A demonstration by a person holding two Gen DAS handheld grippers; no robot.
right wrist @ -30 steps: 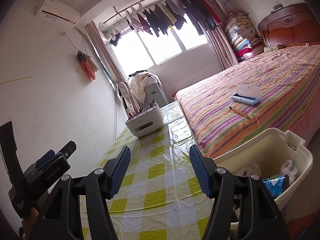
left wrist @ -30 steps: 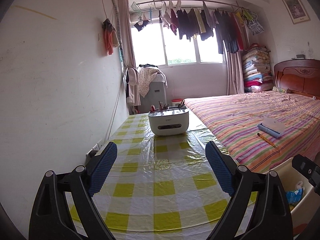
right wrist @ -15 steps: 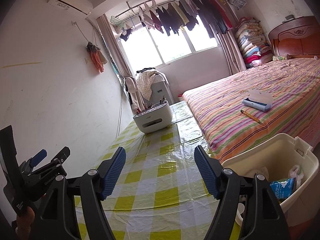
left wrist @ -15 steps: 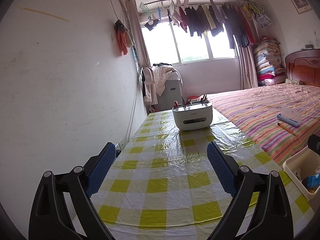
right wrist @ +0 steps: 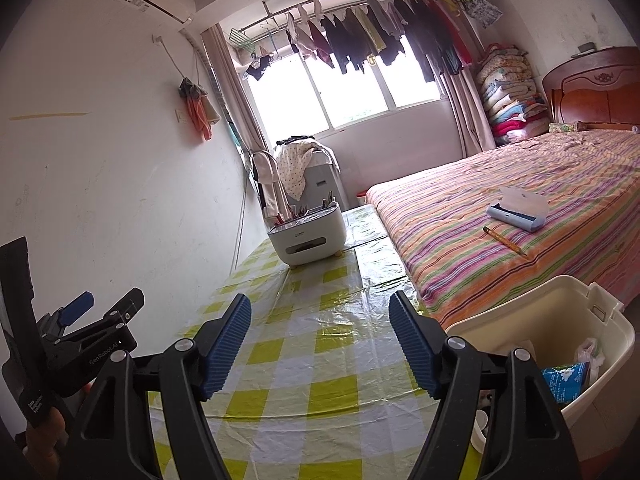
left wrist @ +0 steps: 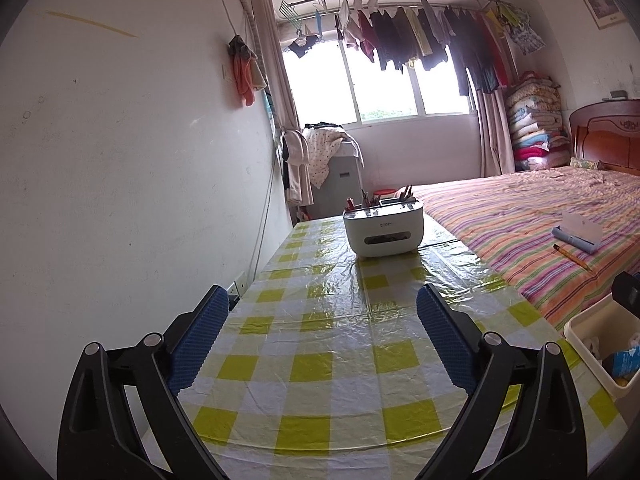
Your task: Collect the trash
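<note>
Checked table (left wrist: 340, 320), bin (right wrist: 560, 320) alongside

The bin (left wrist: 600, 326) runs off frame — the right gripper (right wrist: 320, 340) hides its contents.

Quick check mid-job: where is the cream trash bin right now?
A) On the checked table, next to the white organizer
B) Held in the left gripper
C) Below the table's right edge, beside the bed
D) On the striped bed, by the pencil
C: the right wrist view shows the cream trash bin below the table's right edge, beside the bed, with wrappers inside.
</note>
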